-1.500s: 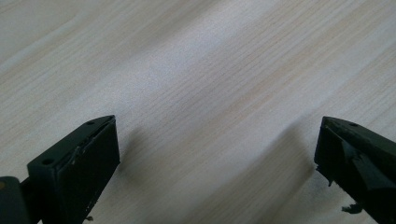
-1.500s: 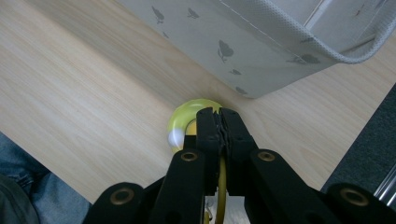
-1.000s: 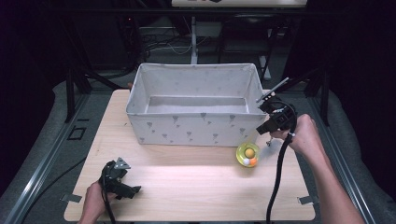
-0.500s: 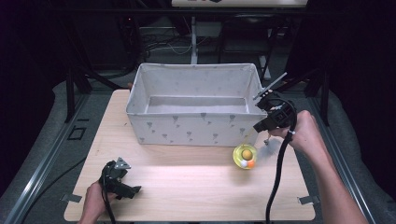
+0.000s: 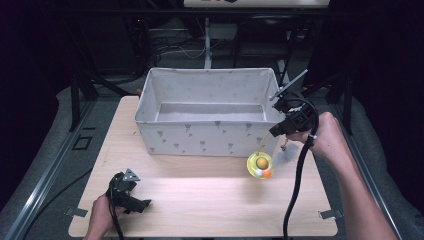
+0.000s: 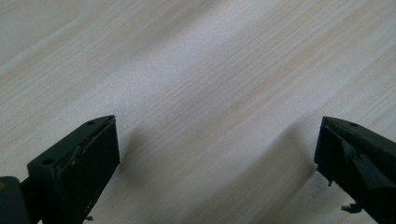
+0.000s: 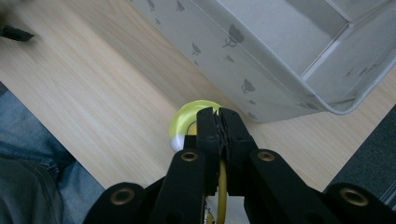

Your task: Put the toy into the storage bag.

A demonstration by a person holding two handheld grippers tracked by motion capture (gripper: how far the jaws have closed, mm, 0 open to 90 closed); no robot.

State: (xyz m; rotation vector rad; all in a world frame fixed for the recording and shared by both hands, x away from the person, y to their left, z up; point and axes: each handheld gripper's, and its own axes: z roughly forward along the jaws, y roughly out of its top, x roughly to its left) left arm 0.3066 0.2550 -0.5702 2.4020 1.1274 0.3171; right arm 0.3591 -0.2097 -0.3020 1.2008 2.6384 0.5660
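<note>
While lifted clear of the table [image 5: 200, 200], item: yellow ring toy [image 5: 260, 164], hanging beside fabric bin [image 5: 210, 140].
Right gripper [image 7: 219, 122]: jaws clamped on the toy's yellow band.
Left gripper [image 5: 131, 196]: jaws apart, resting on tabletop.

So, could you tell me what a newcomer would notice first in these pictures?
Probably the yellow ring toy hanging above the table's right side, pinched by the shut right tool. Behind it stands the big grey fabric bin. The left tool rests open near the table's front left.
</note>
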